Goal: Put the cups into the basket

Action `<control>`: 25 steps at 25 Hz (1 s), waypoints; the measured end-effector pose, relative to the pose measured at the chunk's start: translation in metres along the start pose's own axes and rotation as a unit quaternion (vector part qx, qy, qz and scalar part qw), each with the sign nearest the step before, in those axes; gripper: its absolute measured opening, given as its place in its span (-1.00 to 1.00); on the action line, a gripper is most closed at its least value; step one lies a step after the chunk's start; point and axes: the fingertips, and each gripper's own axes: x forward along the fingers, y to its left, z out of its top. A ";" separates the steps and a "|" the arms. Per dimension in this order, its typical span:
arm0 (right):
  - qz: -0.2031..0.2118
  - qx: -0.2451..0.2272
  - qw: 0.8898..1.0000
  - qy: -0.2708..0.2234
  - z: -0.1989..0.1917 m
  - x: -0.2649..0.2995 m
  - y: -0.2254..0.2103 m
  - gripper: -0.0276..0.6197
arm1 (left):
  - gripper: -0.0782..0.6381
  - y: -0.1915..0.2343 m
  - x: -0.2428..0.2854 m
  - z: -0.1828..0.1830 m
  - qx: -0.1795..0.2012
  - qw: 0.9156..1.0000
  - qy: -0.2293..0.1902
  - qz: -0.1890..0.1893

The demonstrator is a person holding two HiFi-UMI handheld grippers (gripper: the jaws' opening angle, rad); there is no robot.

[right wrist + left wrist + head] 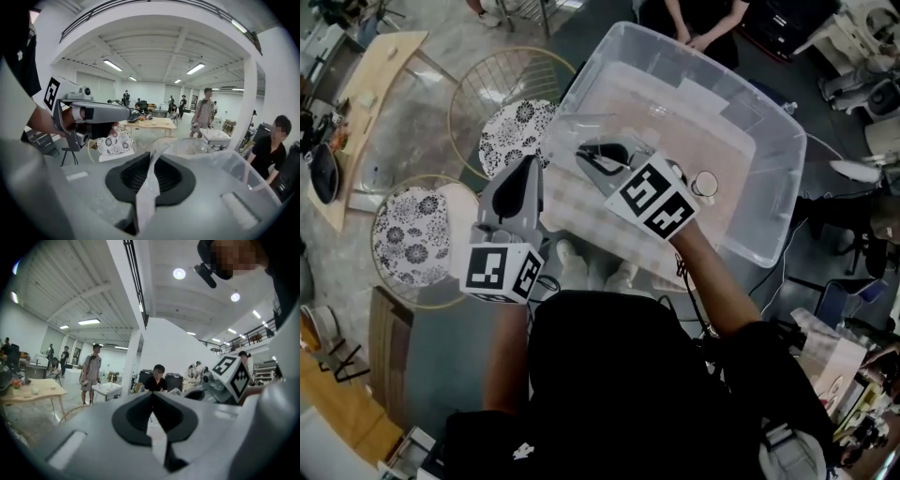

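Well, over the big clear tub [794, 178], the basket here, the right claw [151, 161] is clamped on the thin wall of a clear cup [187, 147]. Best lower it inside before releasing, gently, since it looks easy to crush. The left claw [151, 397], jaws together, holds nothing. In the tub sits one small pale cup [705, 184].

Left claw [153, 399] seemingly shut, right claw [151, 164] clamped

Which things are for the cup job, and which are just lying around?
For the job:
- clear cup, pinched in the right claw
- small cup inside the clear basket

Just lying around:
- flowery seats
- wooden table
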 end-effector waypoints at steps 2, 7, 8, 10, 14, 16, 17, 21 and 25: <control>-0.017 0.011 1.000 0.010 -0.011 -0.004 -0.019 -0.82 | -0.76 -0.004 0.006 -0.002 0.001 1.000 0.003 -0.007; -0.044 0.043 0.997 0.044 -0.048 -0.006 -0.059 -0.82 | -0.76 -0.011 0.021 -0.006 0.002 1.000 0.014 -0.024; -0.046 0.051 0.996 0.054 -0.058 -0.005 -0.066 -0.82 | -0.76 -0.013 0.024 -0.007 0.002 0.999 0.016 -0.027; -0.048 0.063 0.994 0.080 -0.080 0.001 -0.078 -0.82 | -0.76 -0.015 0.030 -0.008 0.002 0.999 0.020 -0.033; -0.036 0.077 0.986 0.142 -0.132 0.021 -0.094 -0.82 | -0.76 -0.017 0.039 -0.011 0.004 0.999 0.025 -0.037; -0.026 0.079 0.981 0.175 -0.158 0.032 -0.097 -0.82 | -0.76 -0.016 0.042 -0.012 0.004 0.999 0.027 -0.036; -0.020 0.079 0.978 0.191 -0.170 0.037 -0.097 -0.82 | -0.76 -0.015 0.042 -0.013 0.005 0.999 0.029 -0.036; -0.011 0.073 0.964 0.255 -0.216 0.052 -0.101 -0.82 | -0.76 -0.009 0.042 -0.016 0.005 0.999 0.033 -0.030; -0.007 0.056 0.949 0.310 -0.252 0.062 -0.105 -0.82 | -0.76 -0.004 0.042 -0.019 0.006 0.999 0.040 -0.026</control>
